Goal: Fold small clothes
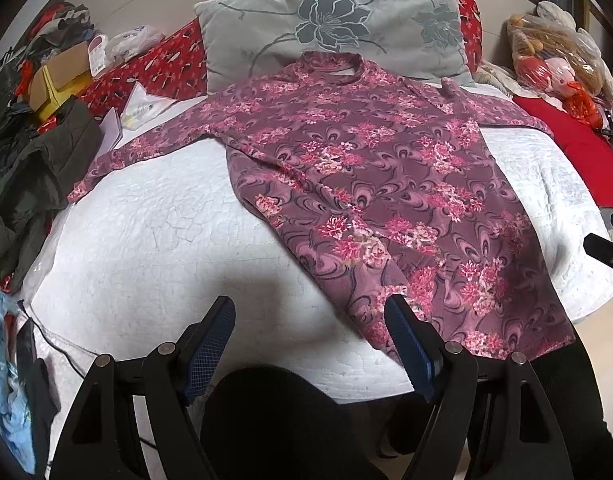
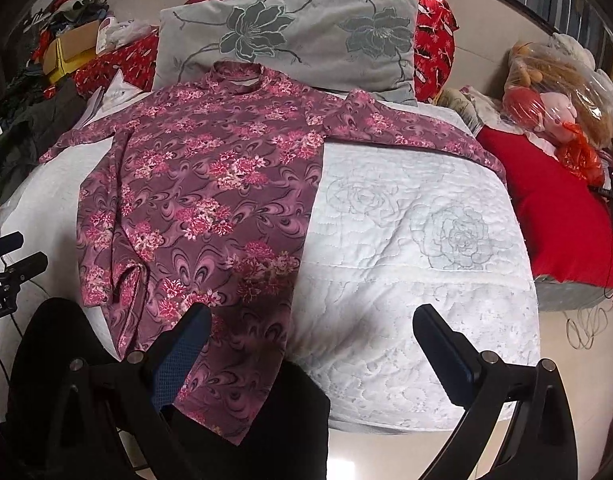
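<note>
A purple long-sleeved top with pink flowers [image 1: 370, 184] lies flat on the white quilted bed [image 1: 154, 232], collar toward the pillow, both sleeves spread sideways. Its hem hangs over the bed's near edge; the same top shows in the right wrist view [image 2: 202, 200]. My left gripper [image 1: 310, 312] is open and empty above the near edge, its right finger beside the hem's left part. My right gripper [image 2: 312, 320] is open and empty, its left finger [image 2: 186, 344] over the hem. The left gripper's tips also show at the far left of the right wrist view [image 2: 14, 256].
A grey flowered pillow [image 1: 330, 28] lies behind the collar on red bedding [image 1: 162, 60]. Dark clothes [image 1: 38, 176], papers and a cardboard box [image 1: 62, 76] sit left. A red cushion [image 2: 554, 200] and bagged plush toys [image 2: 554, 92] lie right. My dark-clad legs [image 1: 274, 420] are below.
</note>
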A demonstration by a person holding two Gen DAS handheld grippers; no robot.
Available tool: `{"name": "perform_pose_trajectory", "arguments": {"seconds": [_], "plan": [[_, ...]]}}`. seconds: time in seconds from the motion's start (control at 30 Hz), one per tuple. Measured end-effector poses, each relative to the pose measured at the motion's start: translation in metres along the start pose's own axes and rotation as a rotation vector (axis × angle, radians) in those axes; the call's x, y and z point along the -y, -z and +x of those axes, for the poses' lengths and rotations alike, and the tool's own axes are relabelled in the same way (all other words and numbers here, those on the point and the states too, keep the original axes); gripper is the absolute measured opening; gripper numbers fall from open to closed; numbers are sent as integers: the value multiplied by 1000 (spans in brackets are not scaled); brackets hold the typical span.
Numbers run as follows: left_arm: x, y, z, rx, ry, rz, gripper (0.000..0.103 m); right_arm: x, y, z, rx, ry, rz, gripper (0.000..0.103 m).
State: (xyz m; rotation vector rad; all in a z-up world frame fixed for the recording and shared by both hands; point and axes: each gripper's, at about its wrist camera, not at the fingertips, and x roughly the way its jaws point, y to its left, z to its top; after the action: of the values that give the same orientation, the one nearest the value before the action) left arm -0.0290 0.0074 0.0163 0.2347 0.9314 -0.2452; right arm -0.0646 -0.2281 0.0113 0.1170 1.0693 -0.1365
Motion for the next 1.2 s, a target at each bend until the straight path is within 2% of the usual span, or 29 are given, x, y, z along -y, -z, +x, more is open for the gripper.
{"name": "perform_pose_trajectory", "arguments": {"seconds": [0.37, 1.2], "plan": [[-18, 5, 11, -38, -33, -69, 77, 14, -3, -14, 79, 44, 51, 100], [-8, 4, 12, -36, -13, -57, 77, 24, 5, 1, 37, 32, 99, 99]]}}
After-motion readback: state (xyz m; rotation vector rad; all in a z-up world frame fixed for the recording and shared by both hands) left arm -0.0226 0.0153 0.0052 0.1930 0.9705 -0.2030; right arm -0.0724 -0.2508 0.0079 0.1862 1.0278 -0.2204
